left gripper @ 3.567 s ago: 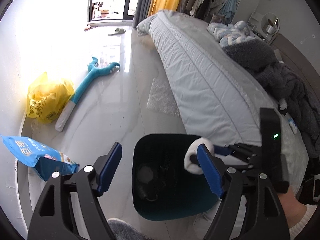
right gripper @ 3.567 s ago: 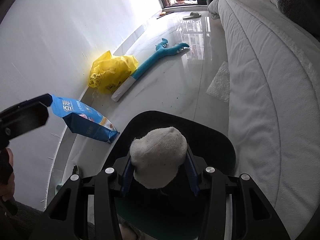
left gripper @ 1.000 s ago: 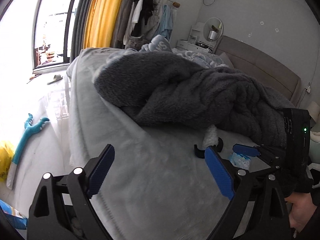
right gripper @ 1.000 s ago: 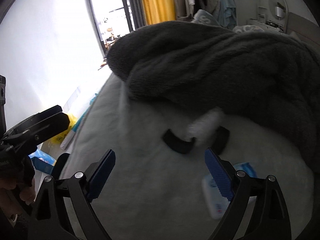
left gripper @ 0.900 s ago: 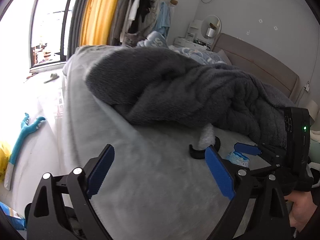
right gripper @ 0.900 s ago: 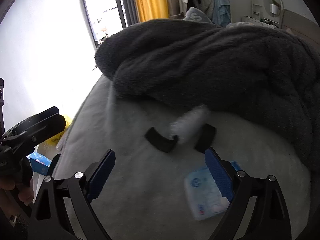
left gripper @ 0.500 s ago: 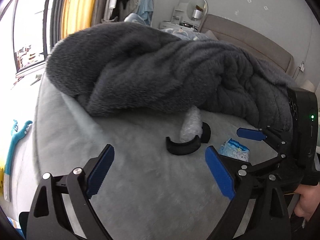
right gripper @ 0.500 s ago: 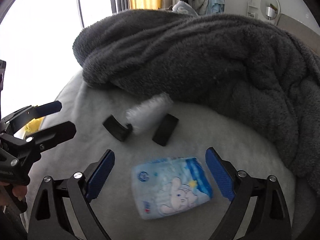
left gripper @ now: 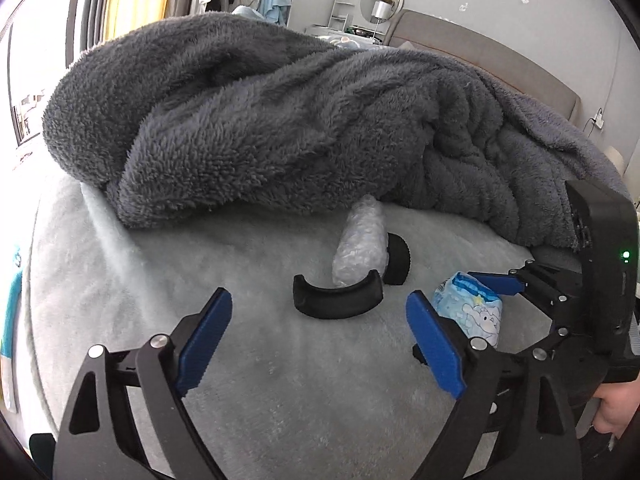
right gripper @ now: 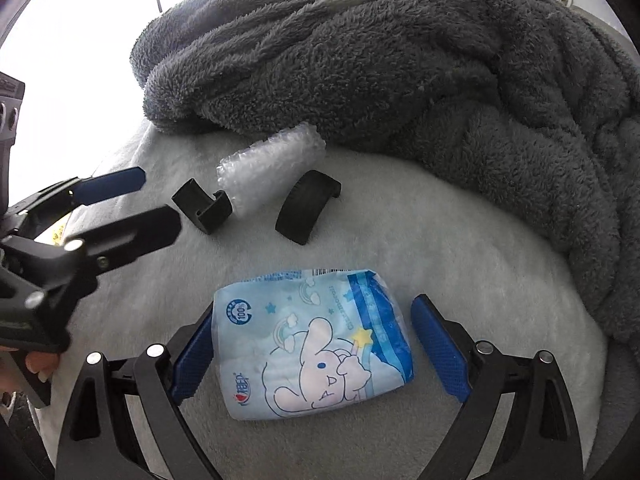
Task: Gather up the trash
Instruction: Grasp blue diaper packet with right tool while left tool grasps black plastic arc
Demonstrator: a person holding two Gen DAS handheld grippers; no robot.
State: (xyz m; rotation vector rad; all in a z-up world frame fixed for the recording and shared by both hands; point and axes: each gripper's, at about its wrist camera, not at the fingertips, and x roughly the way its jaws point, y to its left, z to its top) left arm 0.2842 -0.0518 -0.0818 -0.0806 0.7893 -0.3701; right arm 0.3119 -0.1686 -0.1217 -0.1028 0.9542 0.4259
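Observation:
A light-blue tissue pack (right gripper: 316,340) with a cartoon rabbit lies on the pale bed sheet (right gripper: 460,248). My right gripper (right gripper: 314,312) is open and straddles it: the left pad is at the pack's edge, the right pad stands off it. Beyond the pack a bubble-wrap roll (right gripper: 272,164) lies between two black curved plastic pieces (right gripper: 204,206) (right gripper: 306,208). My left gripper (left gripper: 316,308) hovers just short of the nearer black piece (left gripper: 338,300). Its jaws are closing with nothing between them. The bubble-wrap roll (left gripper: 362,244) and the tissue pack (left gripper: 470,312) lie further on.
A thick dark-grey fleece blanket (left gripper: 280,120) is heaped right behind the trash, and its hem touches the roll. The bed's edge drops to the floor on the left (left gripper: 16,288). A headboard (left gripper: 480,56) and a mirror stand (left gripper: 380,0) are at the back. A hand (left gripper: 616,408) holds the right gripper.
Both grippers have sunk toward the bed. The right one now has the tissue pack between its pads. The left has come nearer the black piece, its jaws a little narrower.

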